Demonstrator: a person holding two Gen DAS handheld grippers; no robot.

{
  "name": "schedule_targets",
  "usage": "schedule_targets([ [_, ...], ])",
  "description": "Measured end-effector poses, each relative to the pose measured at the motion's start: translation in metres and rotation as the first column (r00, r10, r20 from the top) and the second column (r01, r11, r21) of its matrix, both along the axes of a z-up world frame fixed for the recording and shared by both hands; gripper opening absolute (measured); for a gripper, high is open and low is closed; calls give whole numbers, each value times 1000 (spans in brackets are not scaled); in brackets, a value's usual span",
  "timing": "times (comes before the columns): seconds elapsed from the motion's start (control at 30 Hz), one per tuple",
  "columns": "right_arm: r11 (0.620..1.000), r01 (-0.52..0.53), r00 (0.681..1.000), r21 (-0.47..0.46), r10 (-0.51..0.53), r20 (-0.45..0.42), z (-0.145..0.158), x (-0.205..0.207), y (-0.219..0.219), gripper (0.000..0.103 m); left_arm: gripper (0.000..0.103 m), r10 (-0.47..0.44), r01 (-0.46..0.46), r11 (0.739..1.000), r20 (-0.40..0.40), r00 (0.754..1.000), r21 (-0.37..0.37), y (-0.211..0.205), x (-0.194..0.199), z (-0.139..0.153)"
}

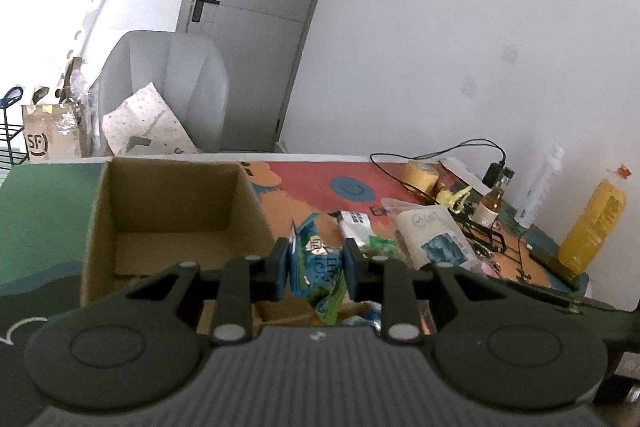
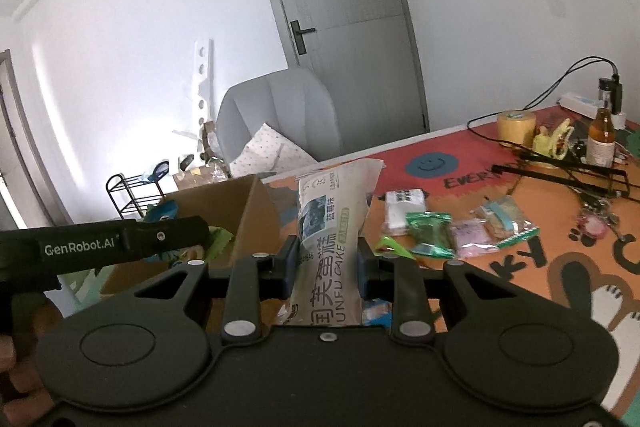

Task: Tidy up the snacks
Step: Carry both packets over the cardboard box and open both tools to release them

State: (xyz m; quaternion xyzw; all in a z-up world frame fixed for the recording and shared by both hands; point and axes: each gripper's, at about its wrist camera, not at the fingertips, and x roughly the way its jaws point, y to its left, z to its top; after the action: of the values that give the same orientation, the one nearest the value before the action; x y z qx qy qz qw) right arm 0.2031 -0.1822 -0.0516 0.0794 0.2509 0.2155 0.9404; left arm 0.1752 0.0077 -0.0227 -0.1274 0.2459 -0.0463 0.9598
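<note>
My left gripper (image 1: 314, 267) is shut on blue-and-green snack packets (image 1: 316, 269), held just right of an open cardboard box (image 1: 168, 211) whose inside looks bare. My right gripper (image 2: 328, 263) is shut on a tall white cake bag (image 2: 334, 227) with blue print, lifted above the table. In the right wrist view the box (image 2: 248, 215) lies to the left, with the left gripper's black body (image 2: 120, 241) and a hand in front of it. Several small snack packs (image 2: 452, 227) lie loose on the colourful mat (image 2: 520, 267). The white cake bag (image 1: 436, 239) also shows in the left wrist view.
At the table's far right stand a yellow tape roll (image 2: 516, 125), a brown bottle (image 2: 602, 137), an orange juice bottle (image 1: 592, 223), a black wire stand (image 2: 568, 171) and cables. A grey armchair (image 1: 168, 87) and a door (image 2: 352, 19) are behind the table.
</note>
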Motion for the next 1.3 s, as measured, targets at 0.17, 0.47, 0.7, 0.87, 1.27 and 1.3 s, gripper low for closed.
schedule_targets([
  [0.17, 999, -36, 999, -6, 36, 11, 1, 4, 23, 27, 27, 20, -20, 1000, 2, 1000, -3, 25, 0, 1],
  [0.47, 996, -84, 996, -23, 84, -1, 2, 17, 58, 27, 27, 51, -52, 998, -23, 998, -37, 64, 10, -9],
  [0.7, 993, -114, 993, -21, 114, -9, 3, 30, 80, 27, 36, 77, -83, 993, -75, 994, -86, 84, 20, -19],
  [0.87, 989, -150, 989, -9, 150, -20, 1, 38, 97, 27, 46, 133, -140, 986, -72, 988, -95, 96, 14, -19],
  [1.27, 990, -141, 990, 8, 141, -21, 2, 32, 89, 56, 86, 201, -208, 974, -78, 976, -86, 100, 9, -18],
  [1.3, 991, -135, 990, 9, 135, -27, 1, 31, 85, 56, 86, 203, -210, 974, -78, 976, -88, 99, 9, -18],
])
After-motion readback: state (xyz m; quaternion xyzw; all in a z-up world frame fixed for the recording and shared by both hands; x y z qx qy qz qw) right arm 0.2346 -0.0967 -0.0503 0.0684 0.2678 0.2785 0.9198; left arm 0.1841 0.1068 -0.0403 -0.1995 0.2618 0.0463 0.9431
